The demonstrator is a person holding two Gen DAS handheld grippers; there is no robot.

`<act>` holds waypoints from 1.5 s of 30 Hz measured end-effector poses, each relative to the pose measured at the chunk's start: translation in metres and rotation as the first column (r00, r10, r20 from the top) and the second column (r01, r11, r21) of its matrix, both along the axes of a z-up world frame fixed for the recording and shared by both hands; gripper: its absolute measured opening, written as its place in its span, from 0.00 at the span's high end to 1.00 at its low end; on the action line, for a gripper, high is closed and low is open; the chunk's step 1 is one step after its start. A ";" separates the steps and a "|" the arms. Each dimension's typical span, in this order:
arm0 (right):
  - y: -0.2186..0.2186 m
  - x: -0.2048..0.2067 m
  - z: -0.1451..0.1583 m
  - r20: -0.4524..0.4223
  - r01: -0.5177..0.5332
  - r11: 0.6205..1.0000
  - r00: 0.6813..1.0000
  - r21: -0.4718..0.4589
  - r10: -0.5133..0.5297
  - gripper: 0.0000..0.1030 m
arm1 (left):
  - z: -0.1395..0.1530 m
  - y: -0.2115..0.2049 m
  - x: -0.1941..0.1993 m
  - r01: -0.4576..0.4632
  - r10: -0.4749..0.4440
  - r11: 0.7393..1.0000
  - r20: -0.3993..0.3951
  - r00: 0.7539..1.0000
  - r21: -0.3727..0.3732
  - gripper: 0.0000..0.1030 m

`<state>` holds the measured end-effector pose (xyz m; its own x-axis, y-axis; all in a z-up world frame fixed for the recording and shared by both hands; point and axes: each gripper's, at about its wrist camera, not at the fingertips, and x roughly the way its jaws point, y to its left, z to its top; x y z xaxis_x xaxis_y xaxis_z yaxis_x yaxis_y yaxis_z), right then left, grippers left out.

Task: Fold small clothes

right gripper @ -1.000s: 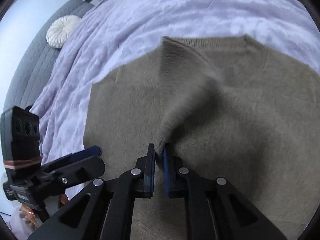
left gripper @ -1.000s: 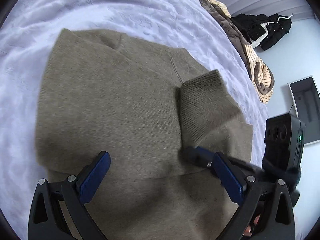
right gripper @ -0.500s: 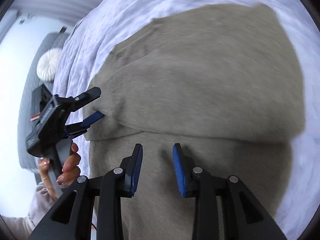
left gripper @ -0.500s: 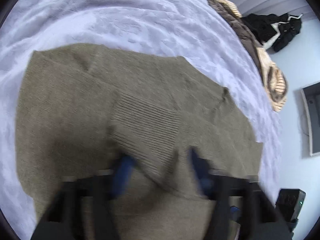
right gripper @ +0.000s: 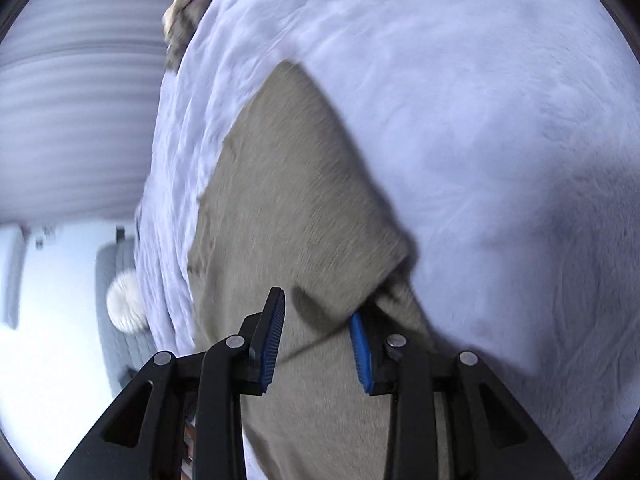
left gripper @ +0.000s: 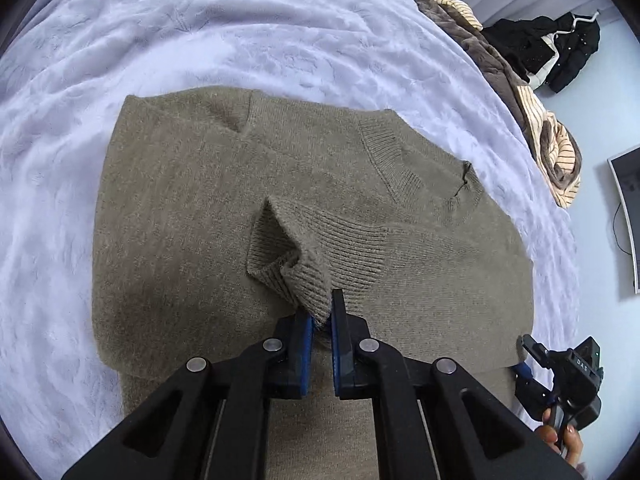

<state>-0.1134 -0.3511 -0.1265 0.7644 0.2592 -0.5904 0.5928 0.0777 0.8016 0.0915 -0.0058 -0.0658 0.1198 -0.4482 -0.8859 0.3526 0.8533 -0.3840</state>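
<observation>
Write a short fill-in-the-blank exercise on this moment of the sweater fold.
1. The left tool is shut on the sweater's ribbed ____.
2. The olive sweater lies on a ____ blanket.
3. The right tool stands ____, with nothing pinched between its pads.

Missing words: cuff; lavender; open

Matt, fuzzy ribbed-knit sweater (left gripper: 200,216); plush, soft bedspread (left gripper: 240,32); ridged blue tongs pads (right gripper: 274,340).
</observation>
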 end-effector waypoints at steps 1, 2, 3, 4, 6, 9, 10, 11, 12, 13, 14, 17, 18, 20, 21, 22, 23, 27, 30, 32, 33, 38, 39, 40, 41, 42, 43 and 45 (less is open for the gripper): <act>-0.003 0.002 0.004 0.005 -0.008 1.000 1.000 -0.019 0.008 0.78 | 0.004 -0.001 -0.001 0.008 -0.008 1.000 0.013 1.000 0.001 0.92; -0.004 0.004 0.012 0.006 -0.029 0.998 1.000 -0.056 0.029 0.91 | 0.008 -0.001 -0.001 0.020 -0.020 1.000 0.026 0.999 0.002 0.92; -0.006 0.006 0.023 0.006 -0.053 0.992 0.999 -0.114 0.054 0.91 | 0.012 -0.004 -0.002 0.032 -0.032 0.999 0.041 0.999 0.007 0.92; -0.008 0.008 0.033 0.010 -0.067 0.986 0.998 -0.154 0.069 0.93 | 0.016 -0.003 -0.002 0.041 -0.041 0.999 0.052 0.998 0.008 0.92; -0.019 0.003 0.051 0.020 -0.086 0.974 0.996 -0.209 0.092 0.93 | 0.016 -0.005 -0.003 0.047 -0.048 0.999 0.060 0.997 0.012 0.91; -0.021 0.002 0.052 -0.057 -0.143 0.954 0.990 -0.263 0.133 0.93 | -0.001 -0.001 -0.001 0.029 -0.031 0.997 0.029 0.999 0.066 0.91; -0.021 0.000 0.046 -0.097 -0.171 0.947 0.984 -0.271 0.150 0.93 | -0.008 0.003 -0.002 0.017 -0.019 0.996 0.017 1.000 0.093 0.91; -0.019 0.002 0.034 -0.139 -0.214 0.943 0.973 -0.255 0.183 0.93 | -0.010 0.008 -0.003 0.012 -0.012 0.996 0.004 1.000 0.091 0.82; -0.017 0.000 0.025 -0.156 -0.231 0.943 0.968 -0.240 0.198 0.93 | -0.009 0.013 -0.004 0.000 -0.001 0.995 0.010 1.000 0.098 0.69; -0.017 -0.004 0.019 -0.151 -0.230 0.945 0.968 -0.231 0.198 0.94 | -0.007 0.018 -0.006 -0.012 0.009 0.993 0.027 1.000 0.117 0.60; -0.018 -0.009 0.017 -0.127 -0.216 0.950 0.973 -0.227 0.191 0.93 | -0.003 0.023 -0.007 -0.027 0.019 0.989 0.054 0.998 0.146 0.39; -0.020 -0.010 0.018 -0.108 -0.199 0.958 0.978 -0.206 0.180 0.90 | 0.010 0.037 -0.010 -0.061 0.038 0.982 0.126 0.991 0.179 0.20; -0.020 -0.010 0.020 -0.112 -0.207 0.956 0.976 -0.207 0.187 0.88 | 0.012 0.040 -0.008 -0.055 0.035 0.984 0.119 0.992 0.168 0.20; -0.017 -0.011 0.027 -0.118 -0.230 0.948 0.971 -0.218 0.209 0.77 | 0.013 0.042 -0.004 -0.044 0.030 0.989 0.099 0.995 0.142 0.20; -0.016 -0.012 0.031 -0.116 -0.238 0.945 0.969 -0.223 0.216 0.73 | 0.012 0.039 -0.002 -0.023 0.012 0.992 0.083 0.996 0.126 0.20; -0.012 -0.011 0.034 -0.113 -0.241 0.944 0.969 -0.226 0.220 0.67 | 0.008 0.033 0.002 0.014 -0.019 0.994 0.049 0.999 0.105 0.20; -0.011 -0.010 0.036 -0.112 -0.244 0.943 0.968 -0.228 0.224 0.65 | 0.001 0.024 0.006 0.037 -0.039 0.995 0.023 0.999 0.092 0.20; -0.009 -0.009 0.033 -0.122 -0.251 0.942 0.966 -0.223 0.229 0.66 | -0.004 -0.002 0.006 0.139 -0.136 0.989 -0.060 0.989 0.043 0.96; -0.008 -0.008 0.032 -0.123 -0.250 0.941 0.966 -0.226 0.228 0.66 | 0.024 -0.004 0.002 0.147 -0.150 0.988 -0.068 0.986 -0.054 0.95; -0.010 -0.010 0.030 -0.124 -0.250 0.942 0.966 -0.223 0.227 0.66 | 0.043 0.002 -0.001 0.154 -0.159 0.984 -0.047 0.986 -0.090 0.95; -0.010 -0.010 0.030 -0.125 -0.248 0.943 0.966 -0.221 0.225 0.66 | 0.047 0.006 -0.003 0.152 -0.154 0.986 -0.033 0.988 -0.063 0.95; -0.011 -0.007 0.029 -0.135 -0.259 0.940 0.963 -0.221 0.233 0.66 | 0.012 0.034 0.002 0.076 -0.069 0.976 -0.040 0.997 0.204 0.95; -0.010 -0.006 0.030 -0.141 -0.268 0.937 0.960 -0.225 0.241 0.66 | 0.006 0.043 0.004 0.061 -0.051 0.973 -0.051 0.997 0.222 0.95; -0.009 -0.006 0.032 -0.147 -0.279 0.932 0.957 -0.229 0.250 0.66 | 0.004 0.049 0.003 0.045 -0.034 0.971 -0.050 0.998 0.234 0.95; -0.008 -0.006 0.036 -0.160 -0.296 0.924 0.951 -0.241 0.264 0.65 | 0.004 0.055 0.002 0.031 -0.023 0.971 -0.038 0.999 0.236 0.95; -0.008 -0.006 0.040 -0.170 -0.309 0.916 0.947 -0.255 0.272 0.65 | 0.006 0.059 0.001 0.019 -0.015 0.973 -0.021 1.000 0.232 0.95; -0.007 -0.008 0.043 -0.173 -0.316 0.910 0.945 -0.269 0.277 0.63 | 0.010 0.062 -0.001 0.015 -0.013 0.975 -0.010 1.000 0.222 0.95; -0.007 -0.011 0.051 -0.151 -0.319 0.906 0.946 -0.279 0.287 0.56 | 0.015 0.063 -0.004 0.026 -0.025 0.980 -0.004 1.000 0.199 0.95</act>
